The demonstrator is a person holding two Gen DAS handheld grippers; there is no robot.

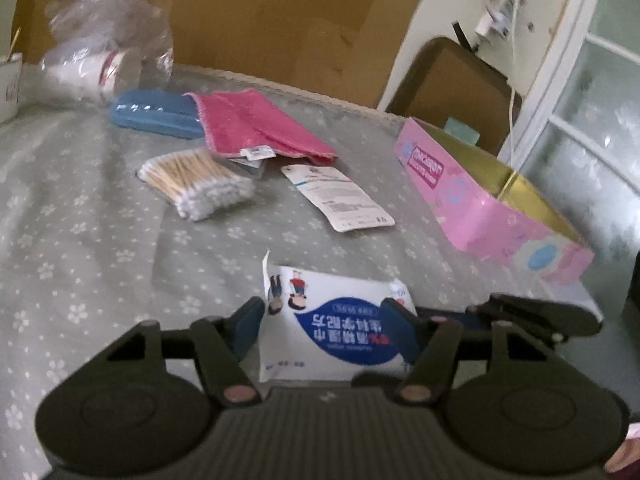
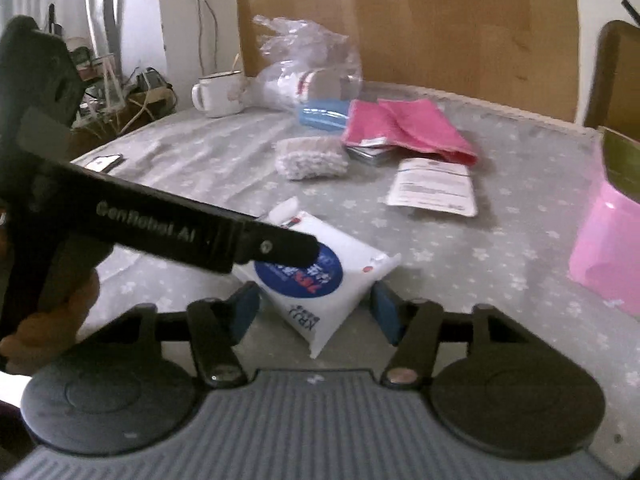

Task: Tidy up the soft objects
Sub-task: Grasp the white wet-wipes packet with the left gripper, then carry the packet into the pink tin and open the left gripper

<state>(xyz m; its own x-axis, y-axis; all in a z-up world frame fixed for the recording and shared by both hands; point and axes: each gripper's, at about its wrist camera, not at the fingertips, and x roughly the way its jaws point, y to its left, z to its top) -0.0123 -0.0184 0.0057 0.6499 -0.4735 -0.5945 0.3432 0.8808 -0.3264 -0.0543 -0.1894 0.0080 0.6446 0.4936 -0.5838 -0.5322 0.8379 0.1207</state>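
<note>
Looking thru the left wrist view first: left tongs (image 1: pixel 324 316) sit astride the white tissue pack (image 1: pixel 332 320), blue pads at both its sides and seemingly pinching it, tho blur means I can't tell for sure how firm the contact is. Pack's long axis runs roughly across the tongs' opening, its printed face up. Beyond the pack & to its right lies the pink box (image 1: pixel 480 204), open-topped, near the worktop (image 1: pixel 80 208) edge; open cloth lies between pack & box, w/ only a paper card (image 1: pixel 340 196) off that line. Beyond the pack & to its left: cotton swabs (image 1: pixel 196 184), pink cloth (image 1: pixel 260 124), blue case (image 1: pixel 156 114). Right wrist view: right tongs (image 2: pixel 316 312) are spread wide, pads apart from the pack (image 2: pixel 320 280), whose near corner pokes in between them; nothing gripped. The other tool's black finger (image 2: pixel 276 248) crosses over the pack's far left part. Pink box (image 2: pixel 604 248) is to the pack's right, nearer this hand. Judgement: left holds the pack, so a carry rightward to the box looks likeliest; the right tool should clear out of that path.
</note>
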